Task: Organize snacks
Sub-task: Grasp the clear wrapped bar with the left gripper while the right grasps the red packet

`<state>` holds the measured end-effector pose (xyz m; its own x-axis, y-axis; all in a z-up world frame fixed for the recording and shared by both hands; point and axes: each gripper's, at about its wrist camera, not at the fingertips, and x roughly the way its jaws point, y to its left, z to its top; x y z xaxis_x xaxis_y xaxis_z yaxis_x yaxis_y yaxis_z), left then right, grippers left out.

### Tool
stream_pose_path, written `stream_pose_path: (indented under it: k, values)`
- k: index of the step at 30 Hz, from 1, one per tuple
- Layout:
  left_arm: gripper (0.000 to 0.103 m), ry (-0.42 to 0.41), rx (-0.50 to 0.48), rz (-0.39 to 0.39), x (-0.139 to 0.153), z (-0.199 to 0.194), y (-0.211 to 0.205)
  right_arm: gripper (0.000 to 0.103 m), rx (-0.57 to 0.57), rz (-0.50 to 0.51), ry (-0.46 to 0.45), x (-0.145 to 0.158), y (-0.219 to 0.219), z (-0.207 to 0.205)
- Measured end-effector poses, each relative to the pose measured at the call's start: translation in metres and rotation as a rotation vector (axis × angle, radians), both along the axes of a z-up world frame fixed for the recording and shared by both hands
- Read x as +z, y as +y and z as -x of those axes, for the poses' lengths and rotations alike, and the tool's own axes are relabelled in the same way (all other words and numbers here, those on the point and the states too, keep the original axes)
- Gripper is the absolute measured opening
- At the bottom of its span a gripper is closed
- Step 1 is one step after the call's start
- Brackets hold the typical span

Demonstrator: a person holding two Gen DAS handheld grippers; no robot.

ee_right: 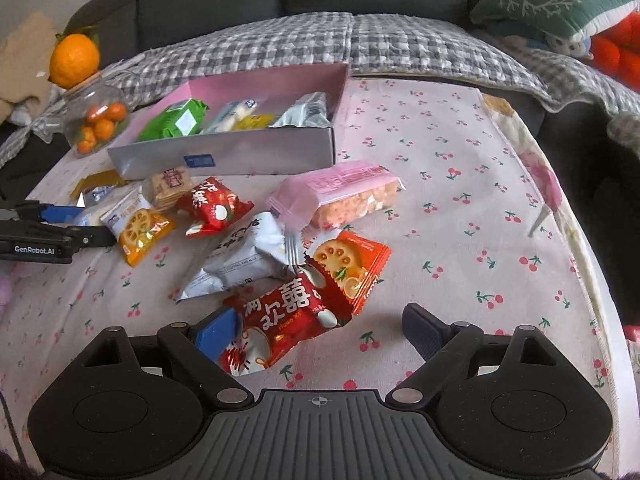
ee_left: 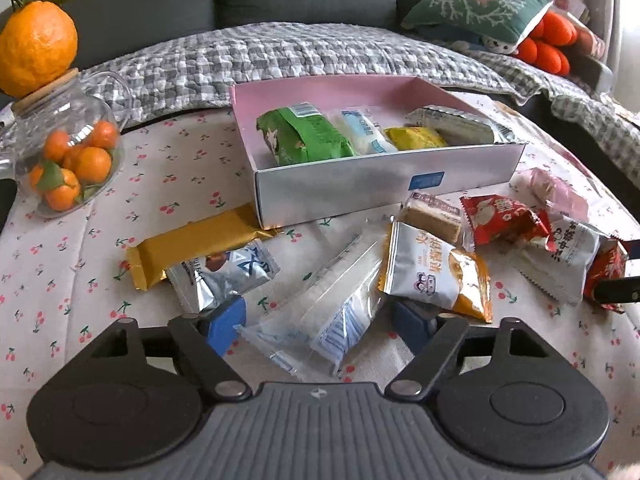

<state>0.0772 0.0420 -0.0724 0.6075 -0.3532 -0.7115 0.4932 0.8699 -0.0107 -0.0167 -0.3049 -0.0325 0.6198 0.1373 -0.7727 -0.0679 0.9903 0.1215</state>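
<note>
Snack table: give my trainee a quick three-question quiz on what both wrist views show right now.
1. True or false: the box already holds a green packet.
2. Which packet lies between the left gripper fingers? A) gold bar B) clear blue-striped packet C) pink packet
3. Fill in: the big orange sits on top of the glass ____.

Key: 1 true; 2 B, the clear blue-striped packet; 3 jar.
</note>
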Motion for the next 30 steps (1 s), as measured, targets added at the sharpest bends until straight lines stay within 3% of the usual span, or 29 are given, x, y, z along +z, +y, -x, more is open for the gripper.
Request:
stream_pose_path:
  k: [9,12,14,17,30]
  values:
    - [0.045,0.028,-0.057,-0.015,0.005,0.012,-0.004,0.089,0.007,-0.015,-0.024,0.001,0.004,0.014]
    - [0.044,0.044,-0.081,-0.024,0.006,0.020,-0.006,0.079,0.009,-0.031,-0.037,0.002,0.003,0.016]
    - [0.044,0.059,-0.096,-0.026,0.007,0.024,-0.007,0.063,0.015,-0.041,-0.041,0.003,0.004,0.016]
    - [0.044,0.079,-0.127,-0.035,0.008,0.031,-0.010,0.048,0.027,-0.054,-0.036,0.005,0.007,0.014]
    - [0.056,0.071,-0.087,-0.058,0.007,0.024,-0.027,0.056,-0.022,-0.154,-0.013,0.004,0.003,0.005]
